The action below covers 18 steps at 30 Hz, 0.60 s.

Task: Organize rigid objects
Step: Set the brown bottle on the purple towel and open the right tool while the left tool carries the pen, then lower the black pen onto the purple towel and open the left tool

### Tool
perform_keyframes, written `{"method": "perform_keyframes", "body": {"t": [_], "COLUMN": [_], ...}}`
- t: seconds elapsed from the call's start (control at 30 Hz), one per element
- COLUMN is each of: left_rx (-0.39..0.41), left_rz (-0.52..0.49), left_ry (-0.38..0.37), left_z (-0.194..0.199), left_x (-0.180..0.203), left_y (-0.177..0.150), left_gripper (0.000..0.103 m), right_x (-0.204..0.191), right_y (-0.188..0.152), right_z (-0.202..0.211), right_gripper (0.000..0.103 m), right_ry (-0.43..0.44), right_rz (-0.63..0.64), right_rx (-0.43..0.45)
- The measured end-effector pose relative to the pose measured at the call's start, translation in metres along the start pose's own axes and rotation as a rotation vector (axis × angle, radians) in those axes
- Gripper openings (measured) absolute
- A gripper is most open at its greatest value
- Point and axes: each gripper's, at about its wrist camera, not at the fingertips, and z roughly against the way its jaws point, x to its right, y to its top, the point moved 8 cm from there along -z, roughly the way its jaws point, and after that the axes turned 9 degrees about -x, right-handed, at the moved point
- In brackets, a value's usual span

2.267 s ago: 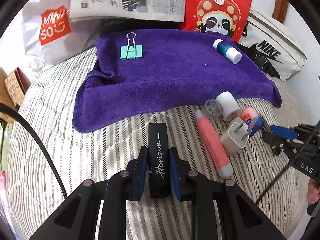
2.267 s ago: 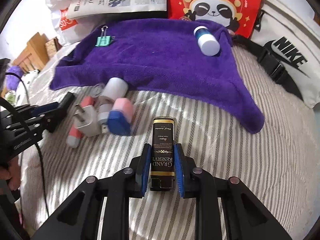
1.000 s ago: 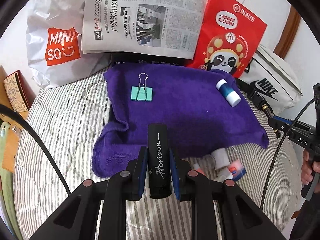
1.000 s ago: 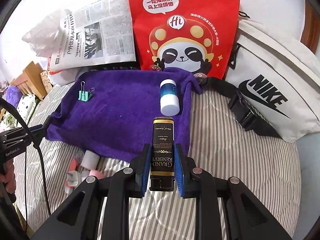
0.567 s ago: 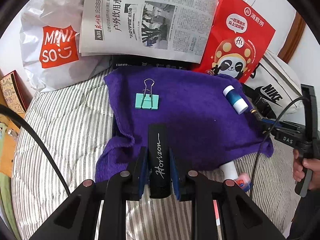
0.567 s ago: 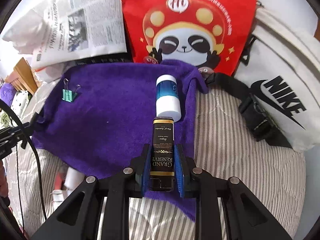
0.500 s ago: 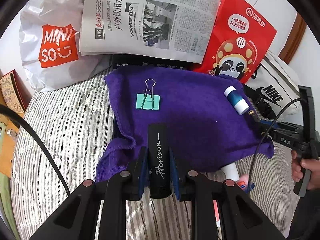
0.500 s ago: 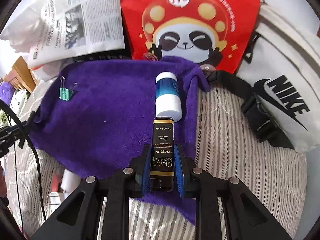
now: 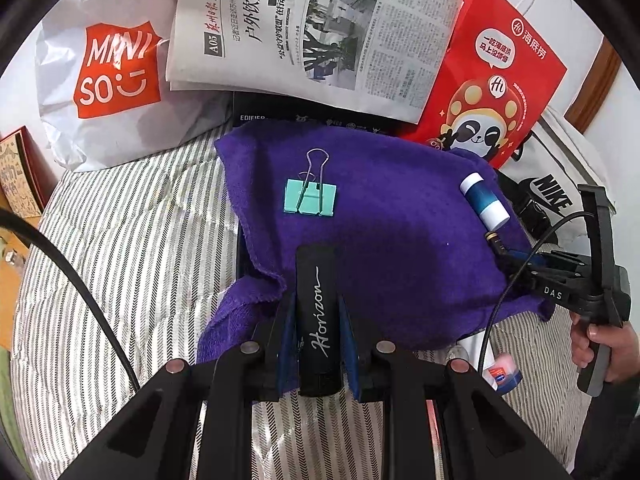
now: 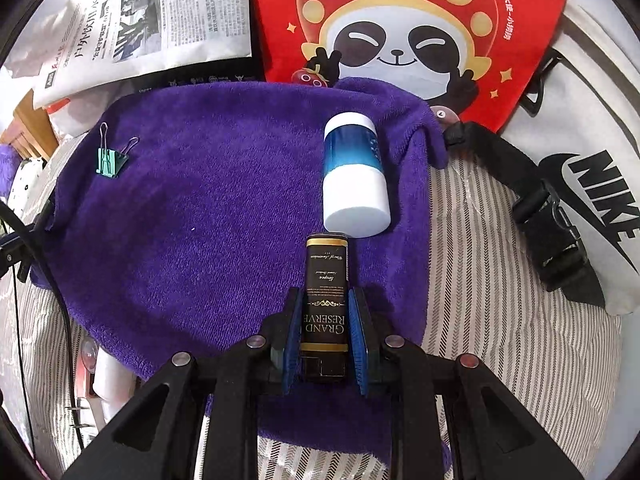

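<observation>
A purple towel (image 9: pixel 400 216) (image 10: pixel 208 208) lies on the striped bed. On it rest a teal binder clip (image 9: pixel 310 197) (image 10: pixel 109 162) and a blue-and-white bottle (image 9: pixel 484 202) (image 10: pixel 354 178). My left gripper (image 9: pixel 319 312) is shut on a black box marked Horizon (image 9: pixel 318 320), held over the towel's near left edge. My right gripper (image 10: pixel 325 320) is shut on a dark box marked Grand Reserve (image 10: pixel 325 304), its far end just short of the bottle's white cap. In the left wrist view the right gripper (image 9: pixel 560 280) shows at the right, held by a hand (image 9: pixel 600 340).
Behind the towel stand a Miniso bag (image 9: pixel 108 80), a newspaper (image 9: pixel 320 28), a red panda bag (image 9: pixel 492 88) (image 10: pixel 408 32) and a white Nike bag (image 10: pixel 580 168). Small white and pink items (image 9: pixel 496 368) (image 10: pixel 100 376) lie on the bedding by the towel's near edge.
Both grippers have moved forward over the towel with their boxes. The right one came lower and closer to the blue-and-white bottle.
</observation>
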Motion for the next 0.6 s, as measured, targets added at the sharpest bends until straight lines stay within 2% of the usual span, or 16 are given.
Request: {"method": "perform_keyframes", "body": {"t": [0.3,0.47,0.53,0.6], "left_rx": [-0.007,-0.015,-0.015,-0.018], "left_rz": [0.019,0.021,0.023,0.021], "left_ry": [-0.033,-0.048,-0.048,-0.047], "left_z": [-0.004,-0.009,-0.012,-0.016], "left_x": [-0.001,0.001,0.001,0.001], "left_y": [0.001,0.004,0.006,0.008], "left_gripper": [0.021,0.021,0.021,0.021], "right_x": [-0.003,-0.002,-0.003,-0.004], "right_y": [-0.001,-0.007,-0.011,-0.015], "right_z": [0.000,0.016,0.026,0.035], "right_gripper": [0.024,0.032,0.039,0.039], "right_ry": [0.013,0.015,0.004,0.001], "right_rz": [0.027,0.006,0.002,-0.002], "right_rx": [-0.008,0.011,0.035,0.055]}}
